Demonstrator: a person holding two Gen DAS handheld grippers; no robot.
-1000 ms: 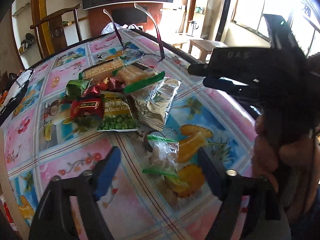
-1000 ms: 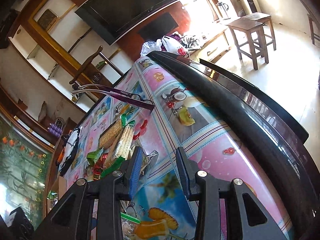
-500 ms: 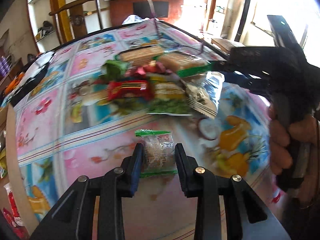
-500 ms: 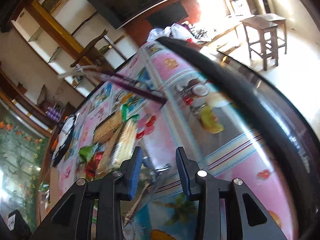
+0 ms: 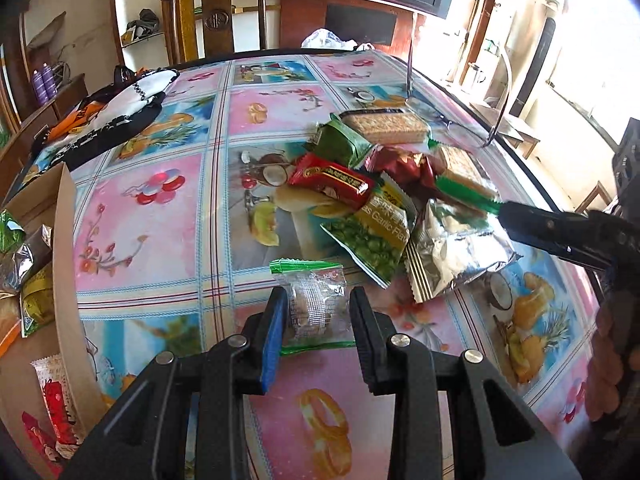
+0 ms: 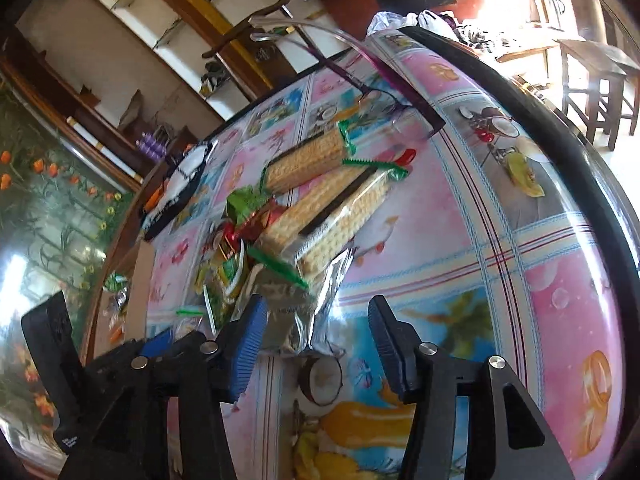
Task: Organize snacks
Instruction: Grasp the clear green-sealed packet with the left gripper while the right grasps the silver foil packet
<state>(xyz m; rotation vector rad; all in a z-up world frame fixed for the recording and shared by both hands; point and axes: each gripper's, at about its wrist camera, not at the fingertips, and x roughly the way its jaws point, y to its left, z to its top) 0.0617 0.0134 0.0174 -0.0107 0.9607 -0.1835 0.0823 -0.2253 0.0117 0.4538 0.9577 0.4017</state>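
My left claw (image 5: 318,314) pinches the clear green-edged snack packet (image 5: 316,304); my right claw (image 6: 316,332) hangs spread beside the foil packet (image 6: 296,300).

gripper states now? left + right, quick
Left gripper: shut on the small clear-wrapped snack with green sealed ends.
Right gripper: open, holding nothing, fingers either side of the crinkled silver foil snack packet.

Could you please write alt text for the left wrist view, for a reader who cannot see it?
The left gripper is shut on a small clear snack packet with green edges, above a fruit-patterned tablecloth. Behind it lies a pile of snacks, including a green pea bag and a silver pouch. A cardboard box holding more snacks stands at left.
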